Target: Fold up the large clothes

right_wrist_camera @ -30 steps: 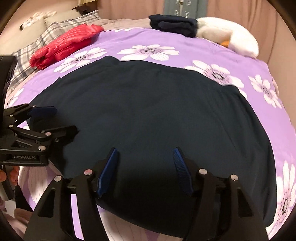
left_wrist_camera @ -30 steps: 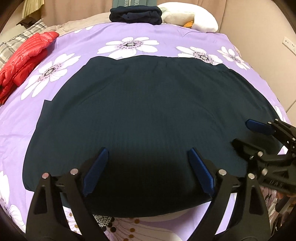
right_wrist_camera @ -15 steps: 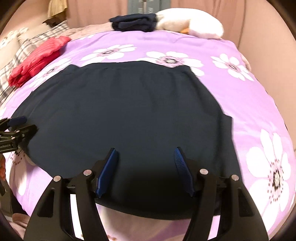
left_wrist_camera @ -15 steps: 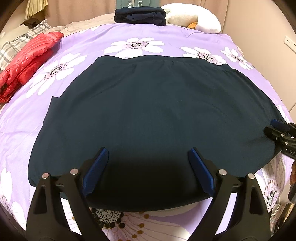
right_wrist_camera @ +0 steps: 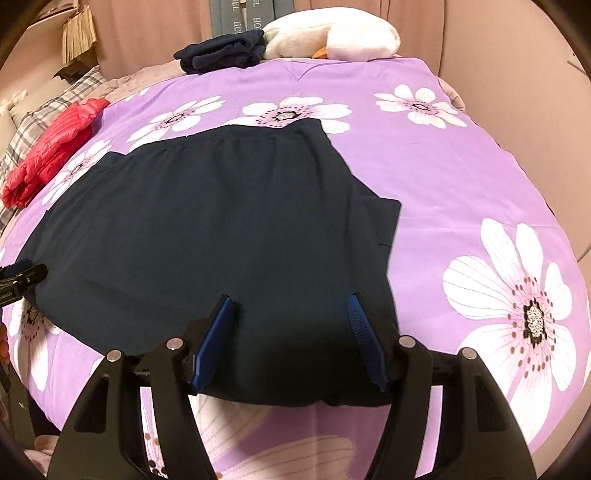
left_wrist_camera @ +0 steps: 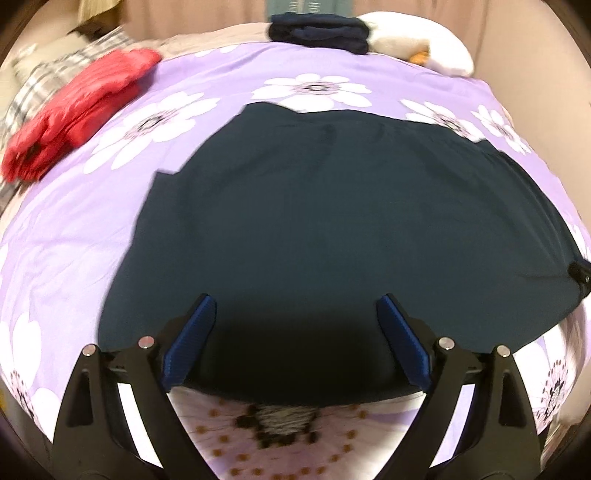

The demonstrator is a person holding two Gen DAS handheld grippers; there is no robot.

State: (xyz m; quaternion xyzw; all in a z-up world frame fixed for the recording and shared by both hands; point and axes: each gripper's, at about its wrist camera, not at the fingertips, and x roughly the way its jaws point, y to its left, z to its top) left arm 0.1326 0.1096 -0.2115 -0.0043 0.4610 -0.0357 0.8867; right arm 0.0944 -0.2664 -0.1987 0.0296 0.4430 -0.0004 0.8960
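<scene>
Dark garment (left_wrist_camera: 351,221) lay flat on floral bedspread (right_wrist_camera: 461,155), ready for folding. Left gripper (left_wrist_camera: 295,332) and right gripper (right_wrist_camera: 291,332) hung wide, empty, over near hem, apparently spaced for corners.

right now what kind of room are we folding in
Most likely a bedroom: the dark garment lies spread on a bed with a purple floral cover, a plaid pillow sits at the far left, and curtains hang behind.
</scene>
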